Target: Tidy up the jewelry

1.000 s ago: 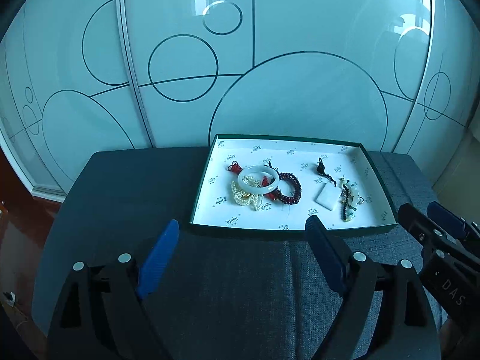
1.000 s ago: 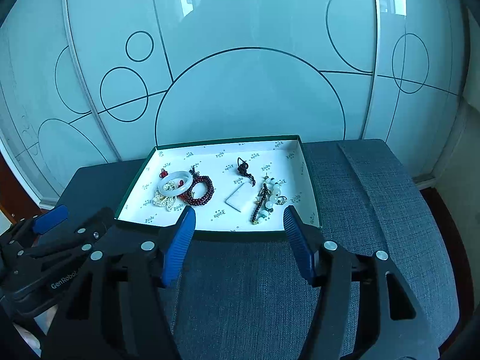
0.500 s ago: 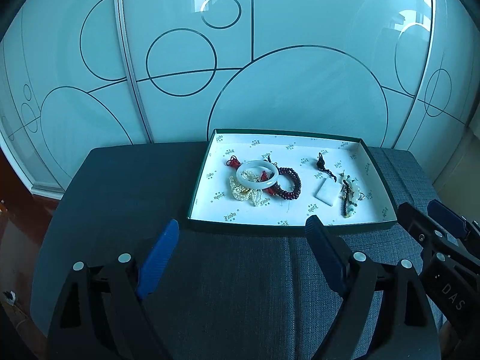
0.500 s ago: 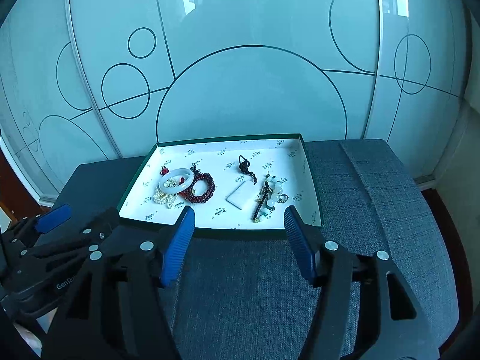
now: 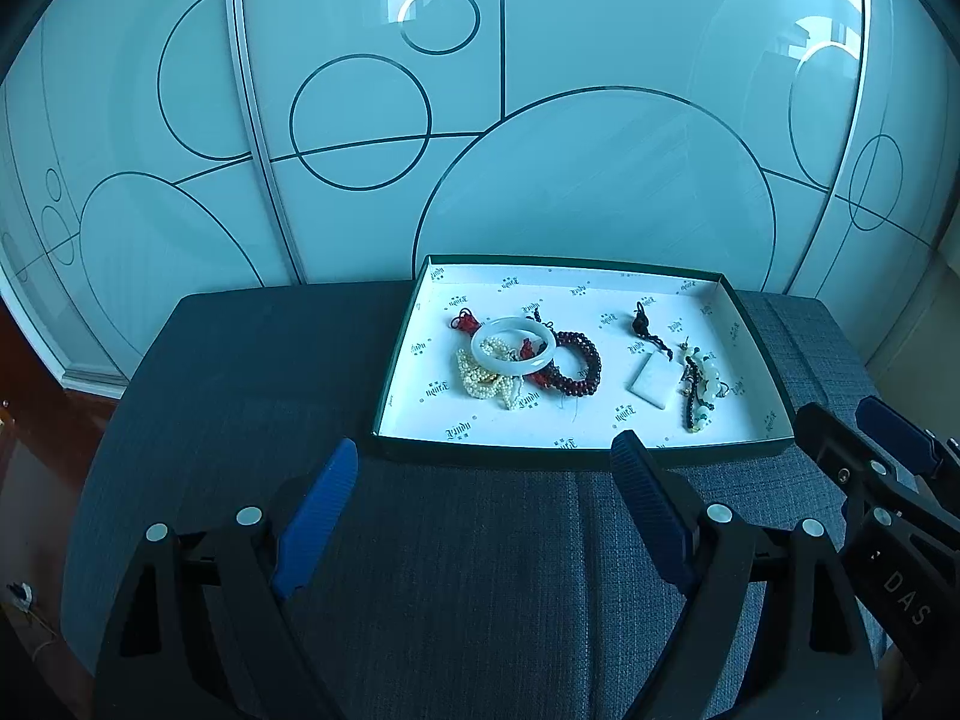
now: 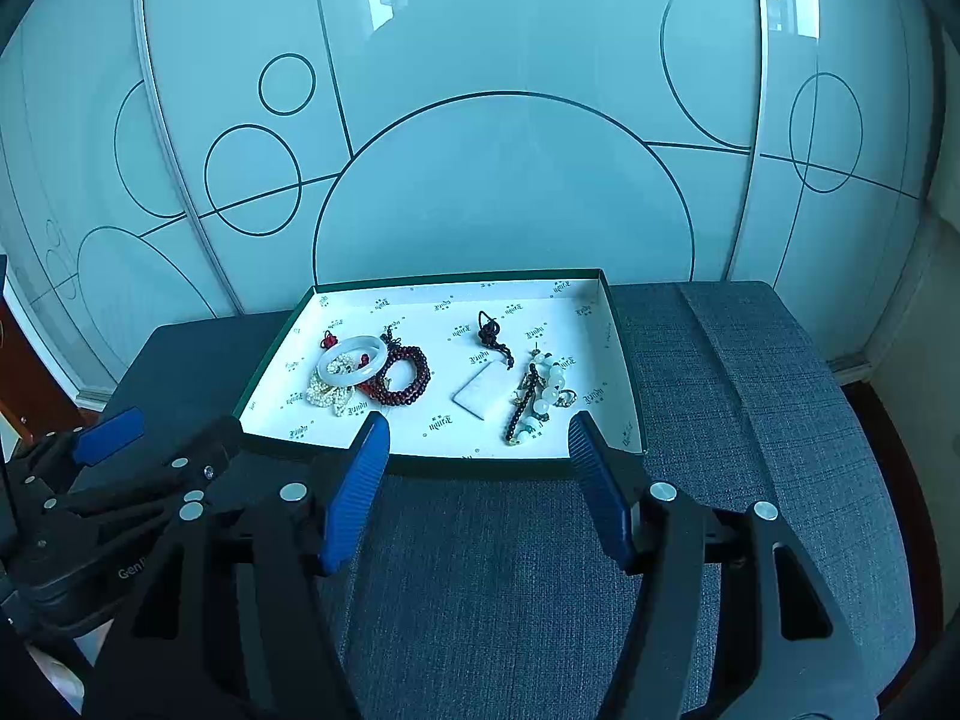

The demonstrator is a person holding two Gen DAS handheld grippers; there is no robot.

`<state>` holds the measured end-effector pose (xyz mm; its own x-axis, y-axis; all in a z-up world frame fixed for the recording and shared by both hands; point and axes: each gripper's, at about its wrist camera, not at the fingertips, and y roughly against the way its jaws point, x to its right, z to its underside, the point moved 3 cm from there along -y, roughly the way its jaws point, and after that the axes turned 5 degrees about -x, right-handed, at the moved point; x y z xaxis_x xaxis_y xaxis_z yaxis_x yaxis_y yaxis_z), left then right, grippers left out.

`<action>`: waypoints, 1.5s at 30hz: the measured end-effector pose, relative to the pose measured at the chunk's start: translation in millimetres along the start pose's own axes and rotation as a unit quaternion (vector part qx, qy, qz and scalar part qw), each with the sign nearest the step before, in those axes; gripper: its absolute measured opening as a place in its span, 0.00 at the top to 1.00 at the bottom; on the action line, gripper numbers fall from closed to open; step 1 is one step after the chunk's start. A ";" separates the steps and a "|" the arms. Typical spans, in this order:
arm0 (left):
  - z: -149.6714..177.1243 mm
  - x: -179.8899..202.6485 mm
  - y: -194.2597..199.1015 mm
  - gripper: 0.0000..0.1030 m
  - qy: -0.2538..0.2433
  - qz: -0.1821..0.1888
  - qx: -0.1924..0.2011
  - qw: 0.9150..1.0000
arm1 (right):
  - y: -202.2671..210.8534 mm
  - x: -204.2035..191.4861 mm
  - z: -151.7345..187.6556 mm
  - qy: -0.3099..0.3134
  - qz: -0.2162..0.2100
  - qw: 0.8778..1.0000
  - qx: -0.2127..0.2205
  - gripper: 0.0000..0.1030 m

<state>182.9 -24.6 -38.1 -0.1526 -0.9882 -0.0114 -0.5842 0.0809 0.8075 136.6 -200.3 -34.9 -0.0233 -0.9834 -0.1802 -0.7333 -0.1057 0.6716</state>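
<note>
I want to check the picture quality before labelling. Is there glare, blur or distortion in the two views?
Left wrist view: strong fisheye bend with dark corners; window reflections glare on the glass panels; the tray and bangle are sharp. Right wrist view: same bend and a blue cast; a bright streak on the panels at upper right; the jewelry is sharp, and there is no motion blur.
</note>
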 end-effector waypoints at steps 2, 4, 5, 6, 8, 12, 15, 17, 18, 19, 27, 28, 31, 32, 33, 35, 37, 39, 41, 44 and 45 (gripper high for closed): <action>0.1 0.3 -0.1 0.17 0.000 0.000 0.000 1.000 | 0.1 0.0 0.1 0.001 0.000 1.000 0.000 0.40; 0.3 0.8 0.3 0.17 -0.001 0.000 0.000 1.000 | 0.1 -0.2 0.1 0.002 0.000 1.000 0.000 0.40; 0.6 0.9 0.4 0.17 -0.001 0.001 0.000 1.000 | 0.0 0.1 0.3 0.002 0.000 1.000 0.000 0.40; 0.8 1.0 0.3 0.17 -0.001 0.000 0.000 1.000 | 0.2 0.3 0.2 0.001 0.000 1.000 0.000 0.40; 1.0 1.2 0.3 0.17 -0.002 0.001 -0.001 1.000 | 0.3 0.4 0.2 0.001 0.000 1.000 0.001 0.40; 1.5 2.4 0.8 0.17 -0.001 0.000 -0.001 1.000 | 0.6 0.4 0.5 0.001 0.000 1.000 0.001 0.40; 2.0 2.5 0.6 0.17 -0.001 0.000 -0.001 1.000 | 0.8 1.1 0.6 0.002 0.001 1.000 0.001 0.40; 2.2 2.5 0.6 0.17 -0.001 0.000 -0.001 1.000 | 0.9 1.2 0.6 0.002 0.001 1.000 0.001 0.40; 2.2 2.5 0.7 0.17 -0.001 0.000 -0.001 1.000 | 0.9 1.1 0.5 0.002 0.001 1.000 0.001 0.40; 2.3 2.6 0.6 0.17 -0.001 0.000 -0.001 1.000 | 1.3 1.2 0.6 0.002 0.001 1.000 0.002 0.40; 3.9 2.2 -0.5 0.17 0.000 -0.002 -0.002 1.000 | 1.6 1.7 0.3 0.004 0.002 1.000 0.002 0.40; 3.8 2.1 -1.0 0.17 0.000 -0.001 -0.001 1.000 | 1.6 1.8 0.1 0.004 0.002 1.000 0.002 0.40; 3.7 1.7 -1.5 0.17 0.000 -0.002 -0.002 1.000 | 1.6 1.9 0.2 0.004 0.002 1.000 0.002 0.40; 3.7 1.3 -1.7 0.17 0.000 -0.002 -0.002 1.000 | 1.7 2.0 0.2 0.005 0.002 1.000 0.002 0.40; 3.7 1.5 -1.7 0.17 0.000 -0.002 -0.002 1.000 | 1.8 1.9 0.2 0.004 0.002 1.000 0.002 0.40; 3.8 0.7 -1.7 0.17 0.001 -0.003 -0.002 1.000 | 1.8 1.9 0.2 0.005 0.002 1.000 0.002 0.40; 3.3 0.1 -2.4 0.17 0.001 -0.003 -0.001 1.000 | 2.1 1.8 0.3 0.004 0.002 1.000 0.003 0.40; 3.1 -0.8 -2.7 0.17 0.002 -0.003 -0.001 1.000 | 2.1 1.8 0.3 0.005 0.002 1.000 0.003 0.40; 2.6 -1.3 -3.2 0.17 0.002 -0.008 -0.001 1.000 | 2.2 1.9 0.2 0.004 0.002 1.000 0.003 0.40; 2.5 -2.1 -3.3 0.17 0.000 -0.010 0.000 1.000 | 2.1 1.6 0.3 0.005 0.002 1.000 0.003 0.40; 2.1 -1.9 -3.3 0.17 0.001 -0.010 0.001 1.000 | 2.3 1.7 0.3 0.005 0.002 1.000 0.003 0.40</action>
<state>183.4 -22.8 -42.0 -0.1398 -0.9898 -0.0261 -0.5880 0.0618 0.8065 134.6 -202.1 -33.9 -0.0196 -0.9851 -0.1707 -0.7369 -0.1012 0.6684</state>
